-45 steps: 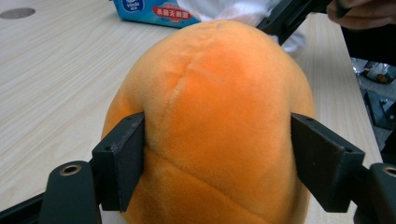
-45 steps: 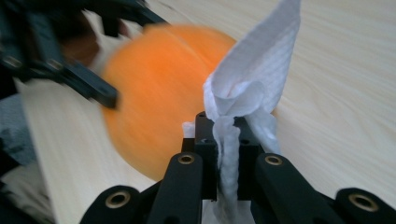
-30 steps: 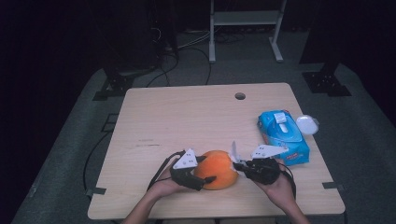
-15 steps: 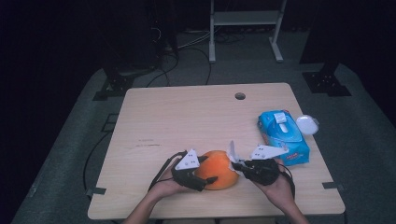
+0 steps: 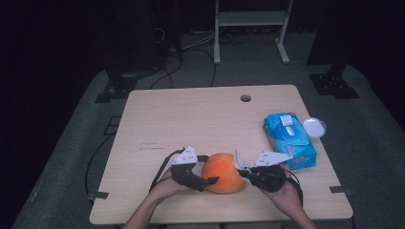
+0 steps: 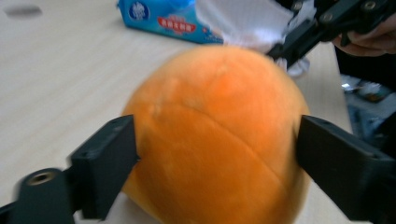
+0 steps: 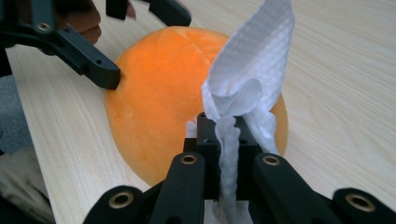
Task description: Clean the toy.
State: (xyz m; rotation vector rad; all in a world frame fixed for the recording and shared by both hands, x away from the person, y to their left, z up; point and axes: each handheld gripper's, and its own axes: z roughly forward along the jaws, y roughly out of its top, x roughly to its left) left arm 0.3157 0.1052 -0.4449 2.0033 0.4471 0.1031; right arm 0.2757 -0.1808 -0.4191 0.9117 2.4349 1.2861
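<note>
Currently | orange plush fruit at the table's near edge, clamped between left gripper jaws | white wet wipe pinched in closed right gripper | wipe drawn from pack; wiping judged barely begun.

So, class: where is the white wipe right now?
In the high view, the white wipe is pinched in the right claw, just right of the orange ball, near the table's front edge.
</note>
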